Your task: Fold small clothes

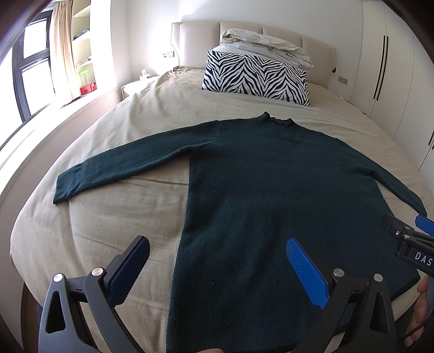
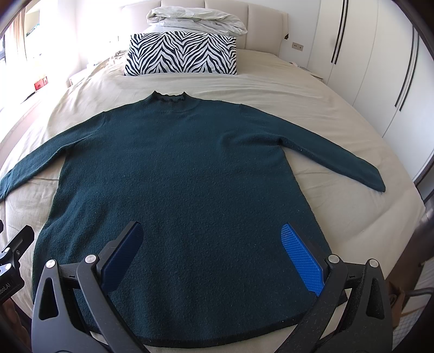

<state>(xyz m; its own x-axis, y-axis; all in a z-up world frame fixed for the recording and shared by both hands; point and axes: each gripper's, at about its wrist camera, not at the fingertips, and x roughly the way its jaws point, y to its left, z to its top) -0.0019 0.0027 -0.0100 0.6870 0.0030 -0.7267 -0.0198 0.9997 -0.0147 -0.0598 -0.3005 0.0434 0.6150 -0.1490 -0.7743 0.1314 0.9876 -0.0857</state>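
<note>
Above the sweater [image 2: 184,173], both hand-held grippers [image 1: 217,268] [image 2: 214,255] gape wide, empty.

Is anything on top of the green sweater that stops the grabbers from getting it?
Nothing visible does. The dark green sweater lies flat and bare on the bed. Both the left gripper and right gripper hover open above its lower part. The zebra pillow sits beyond the collar.

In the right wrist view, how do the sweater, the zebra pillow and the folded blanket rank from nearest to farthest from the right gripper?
1. The sweater: nearest, spread flat on the bed directly under the open right gripper.
2. The zebra pillow: farther up the bed, beyond the sweater's collar.
3. The folded blanket: farthest, behind the pillow, by the headboard.
</note>
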